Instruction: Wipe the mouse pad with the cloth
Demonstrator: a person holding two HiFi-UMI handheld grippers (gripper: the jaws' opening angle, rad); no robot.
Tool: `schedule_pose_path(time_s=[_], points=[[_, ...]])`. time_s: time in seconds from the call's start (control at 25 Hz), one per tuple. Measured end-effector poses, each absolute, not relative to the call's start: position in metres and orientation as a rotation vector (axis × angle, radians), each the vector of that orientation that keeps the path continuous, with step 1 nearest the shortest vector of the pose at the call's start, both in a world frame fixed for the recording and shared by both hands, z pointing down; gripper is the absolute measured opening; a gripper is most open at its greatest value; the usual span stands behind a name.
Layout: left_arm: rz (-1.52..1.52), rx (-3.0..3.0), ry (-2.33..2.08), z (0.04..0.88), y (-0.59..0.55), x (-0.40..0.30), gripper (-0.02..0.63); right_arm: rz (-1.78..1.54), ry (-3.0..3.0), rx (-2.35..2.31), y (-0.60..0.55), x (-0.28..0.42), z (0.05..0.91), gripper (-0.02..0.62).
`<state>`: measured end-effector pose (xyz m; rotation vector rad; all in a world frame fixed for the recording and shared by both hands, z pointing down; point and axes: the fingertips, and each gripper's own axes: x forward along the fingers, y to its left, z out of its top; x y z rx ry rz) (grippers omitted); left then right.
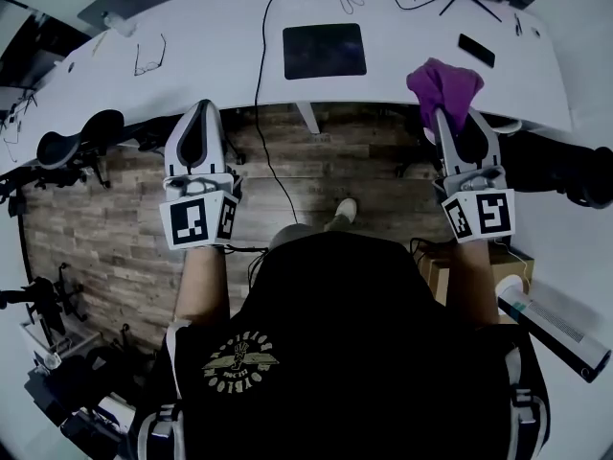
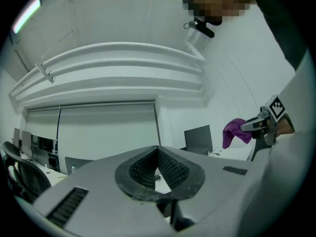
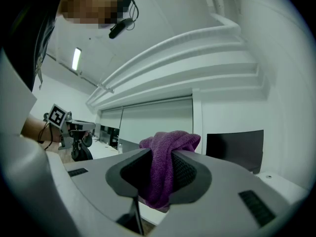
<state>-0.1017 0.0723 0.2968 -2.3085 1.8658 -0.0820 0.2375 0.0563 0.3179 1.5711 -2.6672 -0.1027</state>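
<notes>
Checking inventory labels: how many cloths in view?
1. The purple knitted cloth is clamped in the right claw, by the white desk's front edge. The left claw is empty; the person's body may hide others.

mouse pad on desk | glasses left | phone right | cloth before phone

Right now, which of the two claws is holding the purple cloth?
The right claw, at the head view's right: its jaws are shut on the purple cloth. The left claw is shut too, but nothing is between its jaws.
</notes>
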Motion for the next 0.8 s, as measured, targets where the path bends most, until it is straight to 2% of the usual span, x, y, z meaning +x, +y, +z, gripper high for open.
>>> schedule_pose_path(time_s=[0.4,0.8], points=[[-0.136,-2.253,1.902,0.297,0.076,-0.097,0.002,-0.049,-2.691,1.559,0.030,0.254,0.327,0.104],[-0.152,-2.255,1.926,0.311,0.049,-0.121,0.002,-0.037,-2.697,1.502,-0.007,0.217,0.336,0.104]])
